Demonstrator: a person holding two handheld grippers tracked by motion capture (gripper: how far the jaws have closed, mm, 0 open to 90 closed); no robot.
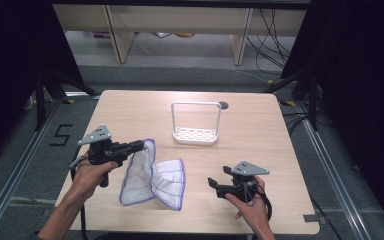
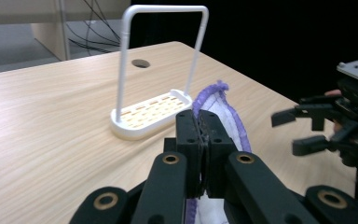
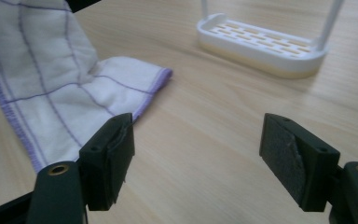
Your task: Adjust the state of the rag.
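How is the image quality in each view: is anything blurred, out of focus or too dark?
High view: even light on the table, black surroundings, soft shadow beneath the cloth. Left gripper view: the rack is sharp; the left gripper close up is slightly soft; the right gripper looks blurred. Right gripper view: its jaws are sharp, the rack behind softer.

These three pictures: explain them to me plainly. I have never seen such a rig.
A person sits at a wooden table with a hand-held gripper in each hand. One picture is taken from above; the other two come from cameras riding on each gripper, looking along its black jaws. On the table lie a white cloth with purple edging and a white rack. The left hand-held gripper is shut on a lifted corner of the cloth. The right hand-held gripper is open, holding nothing.
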